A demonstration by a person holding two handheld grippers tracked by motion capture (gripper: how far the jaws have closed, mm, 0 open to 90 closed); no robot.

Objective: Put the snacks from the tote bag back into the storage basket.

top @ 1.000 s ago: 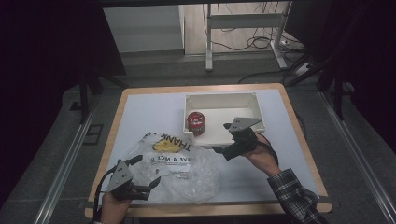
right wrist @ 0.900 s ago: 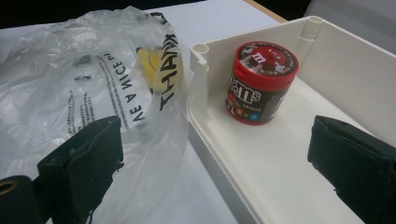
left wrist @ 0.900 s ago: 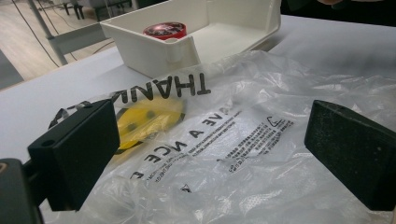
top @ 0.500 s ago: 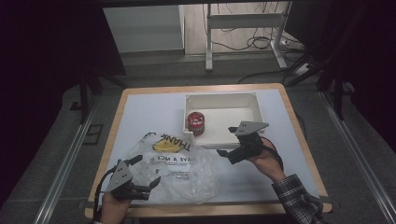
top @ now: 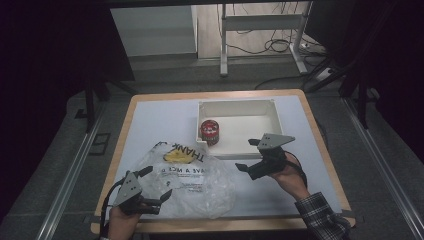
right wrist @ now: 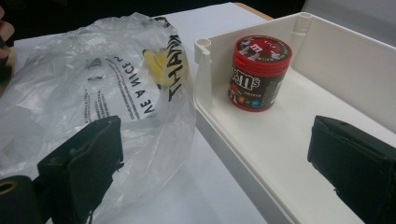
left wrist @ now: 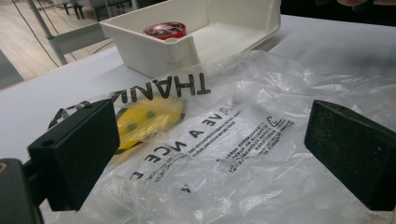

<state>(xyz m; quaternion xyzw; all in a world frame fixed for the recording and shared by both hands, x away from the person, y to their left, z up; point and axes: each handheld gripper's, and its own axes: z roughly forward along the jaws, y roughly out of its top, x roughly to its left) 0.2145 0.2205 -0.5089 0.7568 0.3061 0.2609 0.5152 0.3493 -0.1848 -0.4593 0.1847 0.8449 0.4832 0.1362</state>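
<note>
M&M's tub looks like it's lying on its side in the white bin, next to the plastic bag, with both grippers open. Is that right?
Not quite: the M&M's tub stands upright, lid up, in the corner of the white bin, as the right gripper view shows. The rest holds: the plastic bag lies beside the bin, and the left gripper and right gripper are both open.

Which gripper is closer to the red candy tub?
Right. The right gripper hangs just outside the white bin holding the red candy tub; the left gripper is farther, over the plastic bag.
</note>
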